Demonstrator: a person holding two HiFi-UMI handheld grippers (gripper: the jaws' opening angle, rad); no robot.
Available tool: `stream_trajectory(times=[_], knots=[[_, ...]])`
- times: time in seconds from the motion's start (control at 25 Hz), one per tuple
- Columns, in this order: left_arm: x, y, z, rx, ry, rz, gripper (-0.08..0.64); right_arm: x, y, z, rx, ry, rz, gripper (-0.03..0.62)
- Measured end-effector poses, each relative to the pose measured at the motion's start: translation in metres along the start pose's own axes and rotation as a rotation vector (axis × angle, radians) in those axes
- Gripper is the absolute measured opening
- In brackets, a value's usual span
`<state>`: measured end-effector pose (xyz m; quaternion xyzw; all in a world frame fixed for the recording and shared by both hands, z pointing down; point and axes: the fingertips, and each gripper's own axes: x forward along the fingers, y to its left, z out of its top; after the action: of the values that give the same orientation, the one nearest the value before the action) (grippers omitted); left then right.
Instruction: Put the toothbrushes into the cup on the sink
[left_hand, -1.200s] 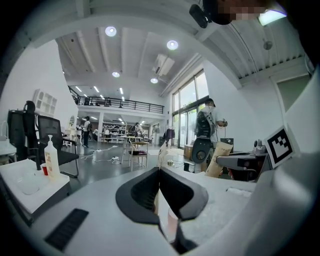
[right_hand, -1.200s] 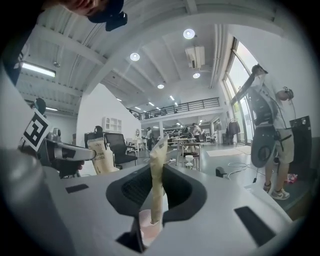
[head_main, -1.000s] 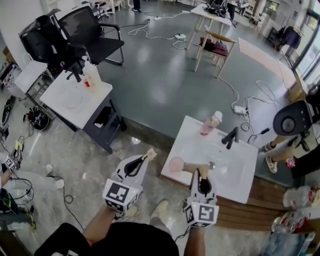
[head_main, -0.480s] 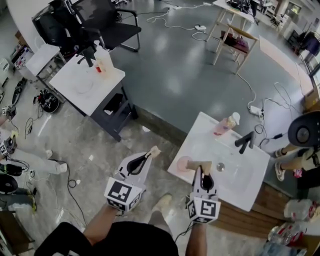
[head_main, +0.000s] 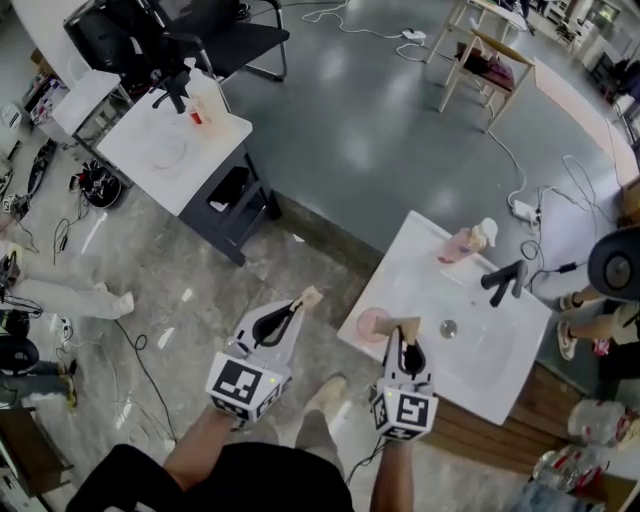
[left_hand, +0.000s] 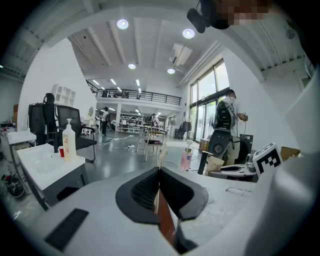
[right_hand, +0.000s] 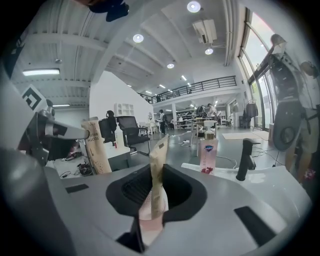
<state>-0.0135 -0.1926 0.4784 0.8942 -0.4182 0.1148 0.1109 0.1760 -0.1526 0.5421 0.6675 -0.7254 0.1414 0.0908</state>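
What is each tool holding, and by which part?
Left tool: shut on a toothbrush pack, pinched across its flat faces, one end sticking out past the jaws. Right tool: second toothbrush pack, held the same way.

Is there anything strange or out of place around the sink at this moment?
Nothing is spilled or broken. One oddity: both toothbrushes are in paper packets, one clamped in the left gripper, one in the right gripper by the pink cup on the sink. Loose cables also lie across the floor.
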Motion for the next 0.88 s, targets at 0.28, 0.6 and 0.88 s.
stream_trajectory(times=[0.28,0.6,0.88], knots=[[0.007,-0.003,-0.009,-0.03,0.042,-0.008,0.004,0.008,-0.005,-0.018,0.004,0.023,-0.005,0.057],[0.013,-0.001,-0.023,-0.039,0.067,-0.011,0.005,0.017,-0.006,-0.033,0.006,0.044,-0.006,0.057],[0.015,0.0,-0.022,-0.042,0.055,-0.017,0.003,0.02,-0.007,-0.031,0.002,0.038,-0.02,0.057]])
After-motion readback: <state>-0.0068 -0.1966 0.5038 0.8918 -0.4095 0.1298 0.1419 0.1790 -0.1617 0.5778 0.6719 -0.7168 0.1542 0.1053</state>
